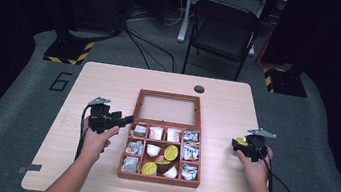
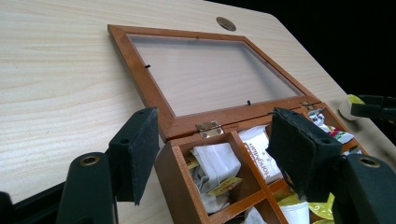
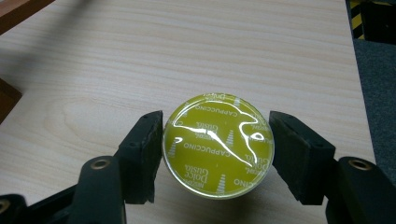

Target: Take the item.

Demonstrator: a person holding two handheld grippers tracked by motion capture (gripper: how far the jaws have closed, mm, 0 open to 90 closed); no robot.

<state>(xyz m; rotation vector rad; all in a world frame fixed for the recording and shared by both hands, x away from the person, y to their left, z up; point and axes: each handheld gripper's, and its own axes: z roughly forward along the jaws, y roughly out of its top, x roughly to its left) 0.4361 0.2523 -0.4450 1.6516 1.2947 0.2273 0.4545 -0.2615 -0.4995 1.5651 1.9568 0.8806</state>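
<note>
Table (image 1: 109,87): pale wood-grain laminate, smooth, matt. Box (image 2: 175,163): brown varnished wood, I note slight sheen; brass-look metal hinge (image 2: 208,128); lid pane (image 2: 205,74) frosted, matt. Capsule (image 3: 218,145): yellow-green foil lid, glossy, I see glare streaks. Right gripper (image 3: 215,154): matt black plastic. Left gripper (image 2: 215,154) pads (image 2: 144,149): black, felt-like, rough. Sachets (image 2: 217,163): white paper.

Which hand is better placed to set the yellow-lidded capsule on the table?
Right. The right gripper has the yellow capsule between its jaws, low over the table. The left gripper straddles the wooden box's corner.
</note>
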